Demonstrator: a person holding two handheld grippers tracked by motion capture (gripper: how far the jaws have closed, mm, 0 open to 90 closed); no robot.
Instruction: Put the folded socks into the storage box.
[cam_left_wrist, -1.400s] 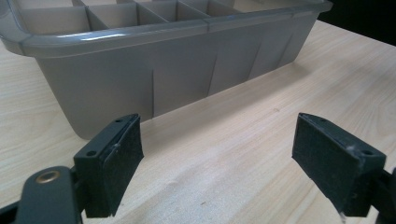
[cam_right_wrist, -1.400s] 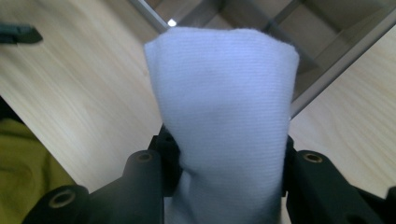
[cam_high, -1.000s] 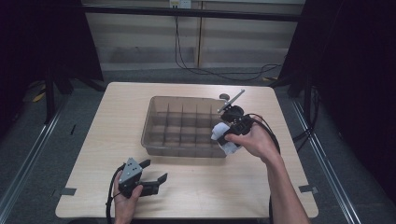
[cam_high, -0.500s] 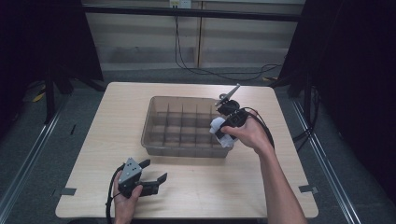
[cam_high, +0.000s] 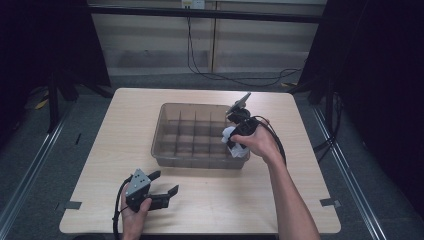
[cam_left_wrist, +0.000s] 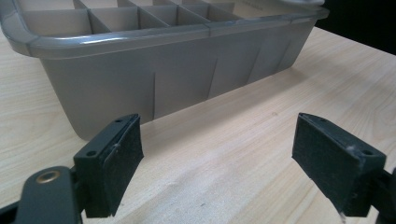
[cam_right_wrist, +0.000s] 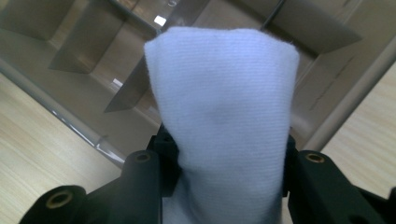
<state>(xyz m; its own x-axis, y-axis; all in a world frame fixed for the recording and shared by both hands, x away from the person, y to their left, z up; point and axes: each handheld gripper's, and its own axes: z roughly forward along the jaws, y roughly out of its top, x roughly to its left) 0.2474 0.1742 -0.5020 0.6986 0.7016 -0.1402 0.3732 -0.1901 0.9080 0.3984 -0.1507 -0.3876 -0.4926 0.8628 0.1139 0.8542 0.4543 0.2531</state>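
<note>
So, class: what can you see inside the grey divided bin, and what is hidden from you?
The grey divided bin has bare compartments wherever they show. The right gripper holds a folded white cloth over its near right corner, and the cloth covers the compartment below.

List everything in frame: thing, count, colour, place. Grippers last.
Translucent grey plastic divided organiser tray: 1, grey-brown, centre of table, many compartments.
Folded white cloth: 1, white, clamped in the right gripper over the tray's near right corner.
Light wooden table: 1, pale wood, bears the tray.
Black cables: several, black, on the floor beyond the table.
Left gripper: 1, black with grey plate, near left of table, jaws wide apart, nothing between.
Right gripper: 1, black, at the tray's right end, shut on the cloth.
</note>
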